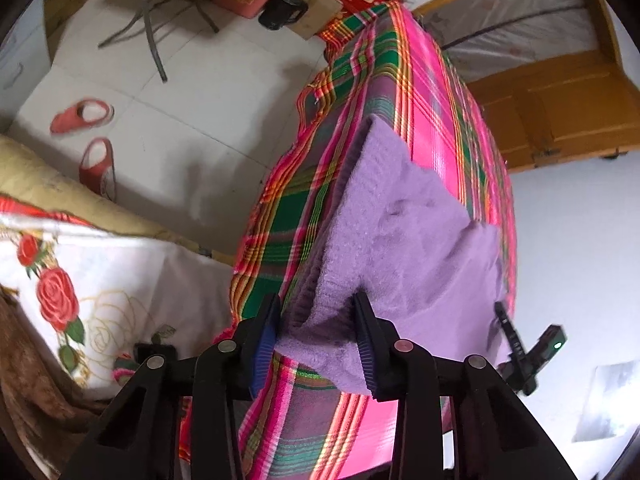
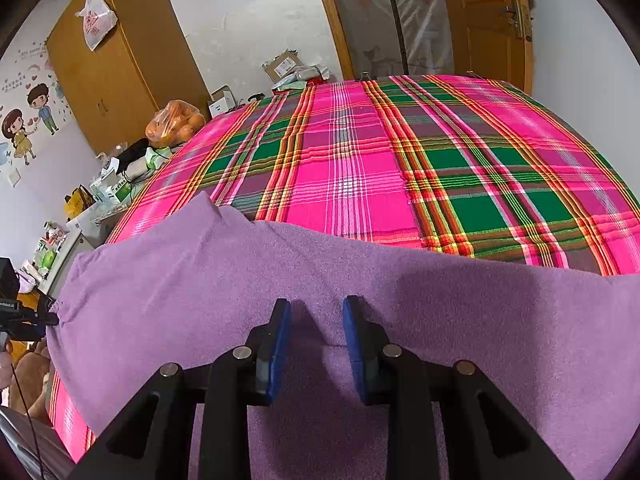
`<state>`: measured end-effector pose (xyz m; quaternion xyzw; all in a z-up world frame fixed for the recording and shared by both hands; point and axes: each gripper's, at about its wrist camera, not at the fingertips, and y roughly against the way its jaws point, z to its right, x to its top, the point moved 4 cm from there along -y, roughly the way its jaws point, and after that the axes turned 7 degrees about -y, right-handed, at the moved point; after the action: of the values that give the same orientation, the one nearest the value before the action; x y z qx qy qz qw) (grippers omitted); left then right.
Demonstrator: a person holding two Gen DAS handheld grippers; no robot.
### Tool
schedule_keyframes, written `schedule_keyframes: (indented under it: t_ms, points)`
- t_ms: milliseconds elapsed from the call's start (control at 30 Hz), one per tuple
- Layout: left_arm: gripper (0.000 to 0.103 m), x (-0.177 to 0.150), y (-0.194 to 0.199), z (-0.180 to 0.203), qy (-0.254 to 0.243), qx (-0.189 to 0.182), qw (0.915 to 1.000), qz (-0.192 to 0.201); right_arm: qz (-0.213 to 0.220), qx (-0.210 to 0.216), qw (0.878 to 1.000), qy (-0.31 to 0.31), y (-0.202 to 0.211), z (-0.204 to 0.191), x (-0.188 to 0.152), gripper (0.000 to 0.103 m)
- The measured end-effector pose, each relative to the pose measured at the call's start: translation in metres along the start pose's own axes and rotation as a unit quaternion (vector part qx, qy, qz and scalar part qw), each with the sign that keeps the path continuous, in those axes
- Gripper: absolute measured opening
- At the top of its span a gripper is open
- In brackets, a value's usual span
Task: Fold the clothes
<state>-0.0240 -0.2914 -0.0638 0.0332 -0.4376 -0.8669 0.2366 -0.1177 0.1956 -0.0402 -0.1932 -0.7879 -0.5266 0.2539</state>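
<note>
A fuzzy purple garment (image 1: 400, 240) lies on a bed under a pink and green plaid cover (image 1: 420, 120). My left gripper (image 1: 317, 304) is shut on a bunched corner of it, with fabric filling the gap between the blue pads. In the right wrist view the garment (image 2: 400, 300) spans the near part of the plaid cover (image 2: 400, 160). There my right gripper (image 2: 316, 304) is shut on a fold along its near edge. Each gripper shows in the other's view: the right gripper (image 1: 520, 348) at the garment's right edge, the left gripper (image 2: 24, 314) at a puckered left edge.
Red slippers (image 1: 82, 116) lie on the white tiled floor left of the bed. A rose-print quilt (image 1: 80, 280) sits at the near left. A wooden wardrobe (image 2: 112, 60), a bag of oranges (image 2: 174, 124) and cluttered surfaces line the left wall. A wooden door (image 2: 488, 20) stands beyond.
</note>
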Motion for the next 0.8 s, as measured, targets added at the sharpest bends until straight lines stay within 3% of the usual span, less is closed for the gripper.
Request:
schedule_keyframes:
  t_ms: [233,467,800]
  points:
    - [0.053,-0.011,-0.008,-0.012,0.043,-0.024,0.9981,-0.038,0.000,0.001,1.000,-0.001,-0.001,0.000,0.000,0.028]
    - [0.053,-0.011,-0.015,-0.008,0.056,-0.038,0.9964,-0.051,0.000,0.000,1.000,0.001,-0.001,-0.001,0.001,0.028]
    - [0.037,-0.005,0.001,0.000,0.025,-0.014,0.9995,-0.012,-0.001,-0.001,1.000,0.004,-0.002,0.000,0.001,0.028]
